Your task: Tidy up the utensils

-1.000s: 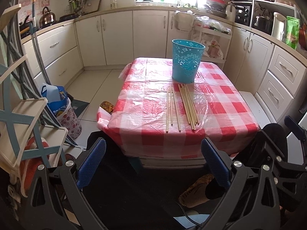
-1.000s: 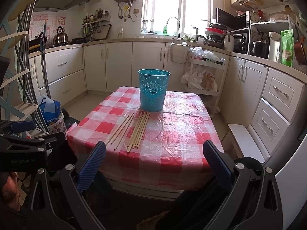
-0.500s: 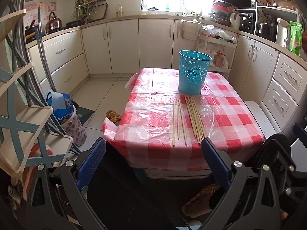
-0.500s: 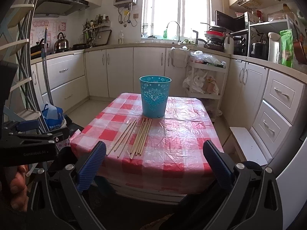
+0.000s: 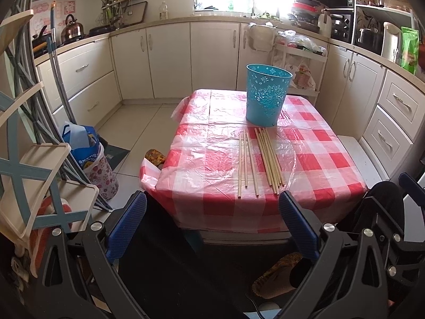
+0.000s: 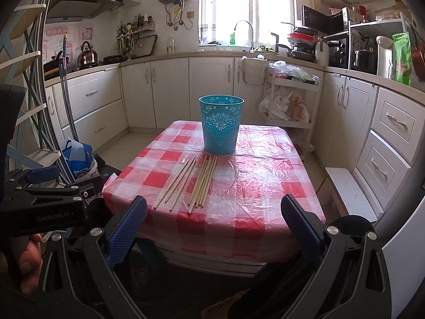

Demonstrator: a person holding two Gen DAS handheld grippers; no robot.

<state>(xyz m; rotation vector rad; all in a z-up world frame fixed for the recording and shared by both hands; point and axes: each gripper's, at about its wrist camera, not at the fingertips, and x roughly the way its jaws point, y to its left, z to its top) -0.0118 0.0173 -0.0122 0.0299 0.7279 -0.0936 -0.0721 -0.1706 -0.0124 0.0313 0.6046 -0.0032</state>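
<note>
Right wrist view alone: hand (image 6: 29, 263) gripping left tool (image 6: 42, 175); both tools wide, empty.

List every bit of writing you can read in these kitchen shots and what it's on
"GenRobot.AI": on the body of the left gripper, seen from the right wrist view.
Pink wall posters: large characters, too blurred to read.
Blue bag on the floor: white print, too small to read.
Green packet: unreadable.

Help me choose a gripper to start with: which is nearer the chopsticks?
Too close to call. Left gripper and right gripper both hang open short of the table's near edge, well back from the chopsticks.
</note>
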